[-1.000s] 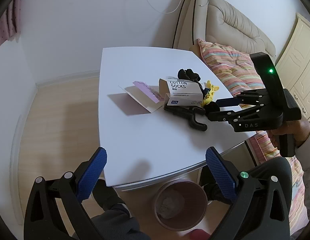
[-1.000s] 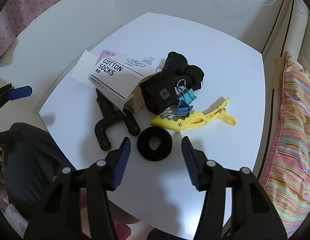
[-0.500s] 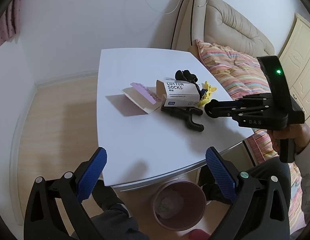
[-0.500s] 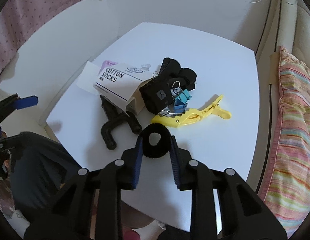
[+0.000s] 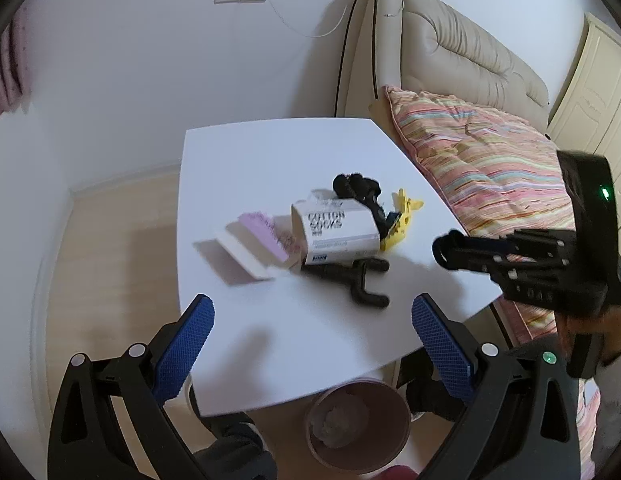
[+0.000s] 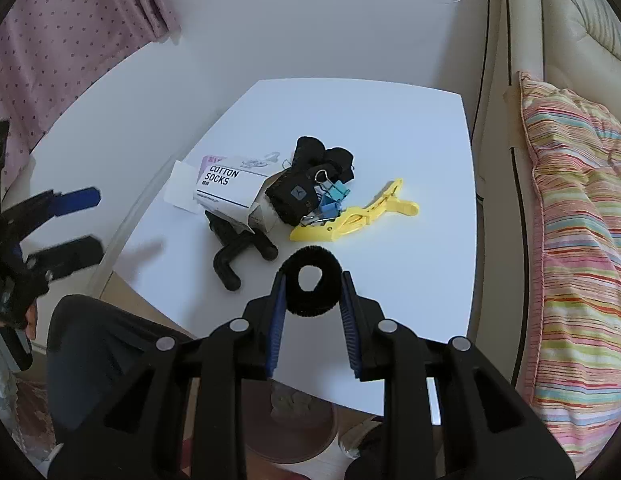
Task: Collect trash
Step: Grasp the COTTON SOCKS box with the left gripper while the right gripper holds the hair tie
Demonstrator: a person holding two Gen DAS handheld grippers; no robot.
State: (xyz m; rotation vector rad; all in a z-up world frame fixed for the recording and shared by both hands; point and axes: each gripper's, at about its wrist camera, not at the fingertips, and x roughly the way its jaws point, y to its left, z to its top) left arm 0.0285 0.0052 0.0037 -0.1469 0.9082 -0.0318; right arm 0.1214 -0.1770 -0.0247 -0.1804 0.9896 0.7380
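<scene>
Black fuzzy ring point(image 6: 311, 286) pinched in our right claw point(image 6: 312, 300), lifted off the white desk point(image 6: 410, 152). Left claw point(image 5: 310, 344) wide open, empty. Round pink bin point(image 5: 356, 424) below the desk edge. Sock box point(image 6: 230, 196) and yellow clip point(image 6: 358, 216) left.

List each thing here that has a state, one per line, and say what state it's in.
Right tongs: shut on the black ring.
Black ring: held, squeezed between the pads.
Left tongs: open, empty.
Cotton socks box: lying on the table, end flap open.
Yellow clip: lying flat.
Trash bin: uncovered, crumpled paper inside.
</scene>
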